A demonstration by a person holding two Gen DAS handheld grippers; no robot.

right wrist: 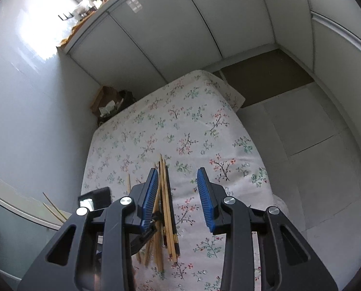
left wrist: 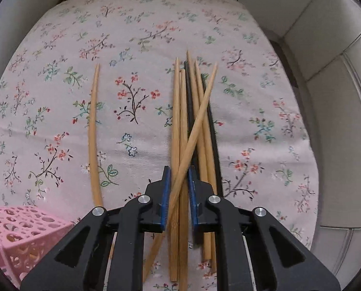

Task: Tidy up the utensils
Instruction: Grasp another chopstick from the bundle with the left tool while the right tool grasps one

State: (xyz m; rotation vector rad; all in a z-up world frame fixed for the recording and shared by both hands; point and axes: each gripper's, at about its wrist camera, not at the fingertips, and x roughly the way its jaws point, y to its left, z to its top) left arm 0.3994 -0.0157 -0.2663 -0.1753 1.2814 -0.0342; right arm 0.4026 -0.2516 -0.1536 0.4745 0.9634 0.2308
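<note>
I am working over a big counter (left wrist: 59, 48) with a flowery cloth on it. It fills most of what I see. At its near left corner sits a pink basket (left wrist: 13, 230) full of little holes, one basket only.

In the middle of the counter, a bit to the right, lies a pile of chopsticks (left wrist: 199, 111). They point away from me and cross over each other. I count about six light wooden ones and two dark ones, but some hide under others, so I am not sure. One more wooden chopstick (left wrist: 93, 131) lies alone to the left, well apart from the pile.

My left hand-held gripper (left wrist: 179, 177) points down at the near end of the pile. Its blue pads are pressed together on a few sticks: one slanted stick (left wrist: 195, 131) and, I think, two straight ones beside it.

My right hand-held gripper (right wrist: 176, 194) hangs above the counter with its pads apart and nothing in them. The pile is just beside its left pad.

To do this step well, I think I should squeeze firmly, lift straight up, keep the sticks level so none slip out, and then carry them to the basket.
</note>
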